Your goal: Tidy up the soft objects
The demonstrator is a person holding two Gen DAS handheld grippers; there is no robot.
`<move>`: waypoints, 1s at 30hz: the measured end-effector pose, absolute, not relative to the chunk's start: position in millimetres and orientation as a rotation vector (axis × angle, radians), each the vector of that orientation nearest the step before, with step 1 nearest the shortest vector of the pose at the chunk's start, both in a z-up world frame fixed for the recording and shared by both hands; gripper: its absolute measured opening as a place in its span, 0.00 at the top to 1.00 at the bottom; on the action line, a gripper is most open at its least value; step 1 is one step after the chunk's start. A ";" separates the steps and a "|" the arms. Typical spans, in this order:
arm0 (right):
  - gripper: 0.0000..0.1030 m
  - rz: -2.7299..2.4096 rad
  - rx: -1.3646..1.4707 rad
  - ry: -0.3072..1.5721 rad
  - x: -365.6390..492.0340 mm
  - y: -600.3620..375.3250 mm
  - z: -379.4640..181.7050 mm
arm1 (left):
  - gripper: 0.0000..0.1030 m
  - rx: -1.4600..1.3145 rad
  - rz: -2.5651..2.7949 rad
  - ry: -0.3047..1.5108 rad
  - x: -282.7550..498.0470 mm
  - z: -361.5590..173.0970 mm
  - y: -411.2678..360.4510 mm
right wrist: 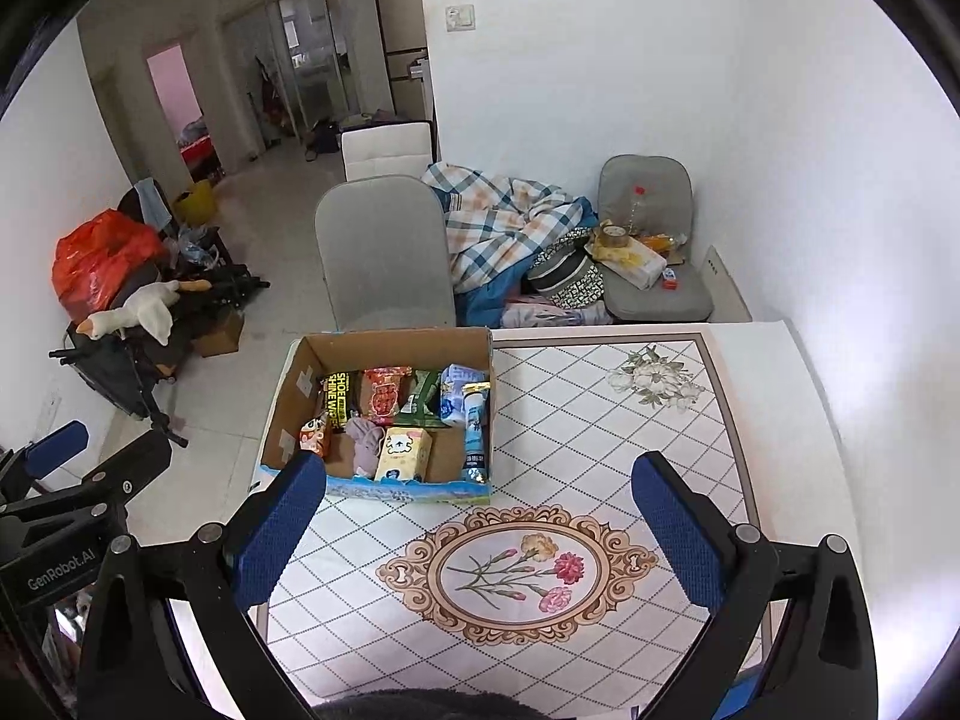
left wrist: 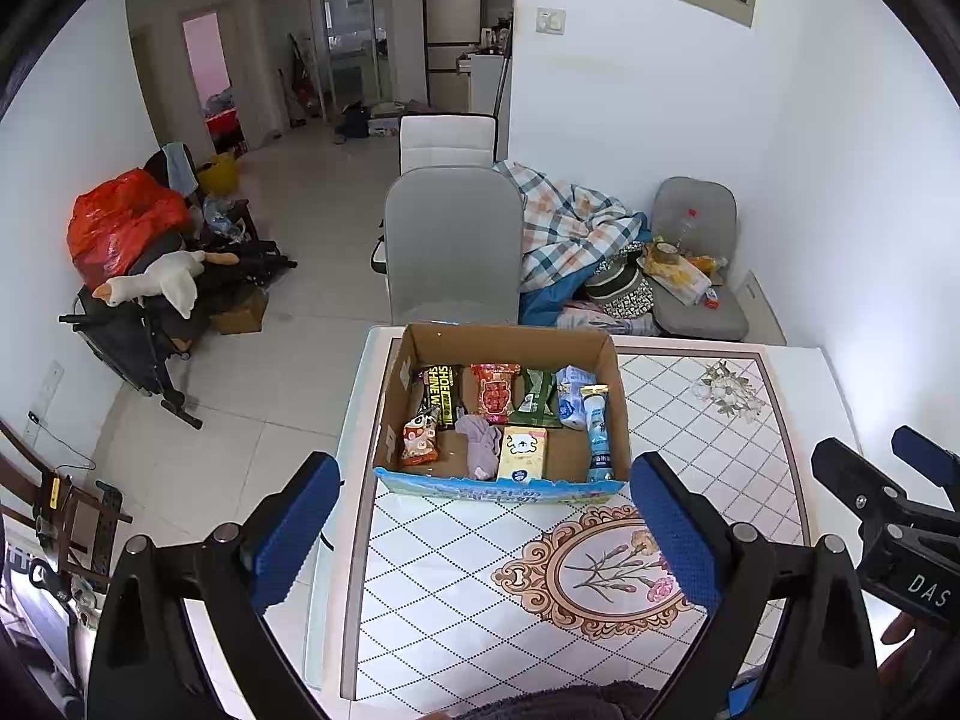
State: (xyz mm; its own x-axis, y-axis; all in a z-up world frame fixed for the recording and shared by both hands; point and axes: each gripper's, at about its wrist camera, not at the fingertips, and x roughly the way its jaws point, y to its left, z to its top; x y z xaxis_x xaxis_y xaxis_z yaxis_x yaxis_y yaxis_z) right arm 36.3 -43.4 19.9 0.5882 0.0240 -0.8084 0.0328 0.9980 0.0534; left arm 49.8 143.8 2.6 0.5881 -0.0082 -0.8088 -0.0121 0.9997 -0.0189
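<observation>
Both of my grippers hang above the bench (left wrist: pixel 750 396), a white top under a diamond-patterned cloth with a flower medallion, and neither touches anything. My left gripper (left wrist: pixel 480 534) has its blue-padded jaws spread wide with nothing between them, and so does my right gripper (right wrist: pixel 477 531), whose jaws frame the medallion. In the left wrist view the right gripper shows at the right edge; in the right wrist view the left one shows at the left edge. The open brown cardboard box (left wrist: pixel 507 339) with a blue printed front edge sits on the far left part of the bench, just beyond my left jaws. Inside it, along the back, lie a black packet with yellow lettering (left wrist: pixel 443 396), a red-and-orange snack packet (left wrist: pixel 495 399), a green packet (left wrist: pixel 535 399) and a pale blue soft pack (left wrist: pixel 570 399). Nearer the front are a small orange cartoon-printed packet (left wrist: pixel 420 438), a crumpled lilac cloth (left wrist: pixel 480 444), a yellow tissue pack with a cartoon face (left wrist: pixel 523 450) just beside the cloth, and a slim light blue tube-shaped pack (left wrist: pixel 599 432) along the right wall. Past the bench a grey upholstered chair (left wrist: pixel 453 246) stands against the far edge, and a checked blanket (left wrist: pixel 570 222) is heaped to its right. A dark fuzzy sleeve (right wrist: pixel 420 705) shows at the bottom edge of the right wrist view.
</observation>
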 end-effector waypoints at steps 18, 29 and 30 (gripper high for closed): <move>0.00 -0.051 0.028 0.933 40.0 -42.2 19.3 | 0.01 -0.012 0.010 0.934 52.7 6.3 141.0; 0.00 -0.059 0.030 0.940 43.2 -44.2 14.1 | 0.01 -0.008 0.008 0.942 57.8 6.2 139.7; 0.00 -0.060 0.031 0.939 42.9 -44.0 13.5 | 0.01 -0.008 0.008 0.942 57.7 5.6 140.2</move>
State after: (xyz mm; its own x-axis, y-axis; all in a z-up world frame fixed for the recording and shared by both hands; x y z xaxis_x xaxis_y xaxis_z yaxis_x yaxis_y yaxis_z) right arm 42.9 -44.0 13.5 0.5889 -0.0379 -0.8073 0.0646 0.9979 0.0003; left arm 57.7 140.2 5.6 0.5882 0.0033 -0.8087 -0.0099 0.9999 -0.0031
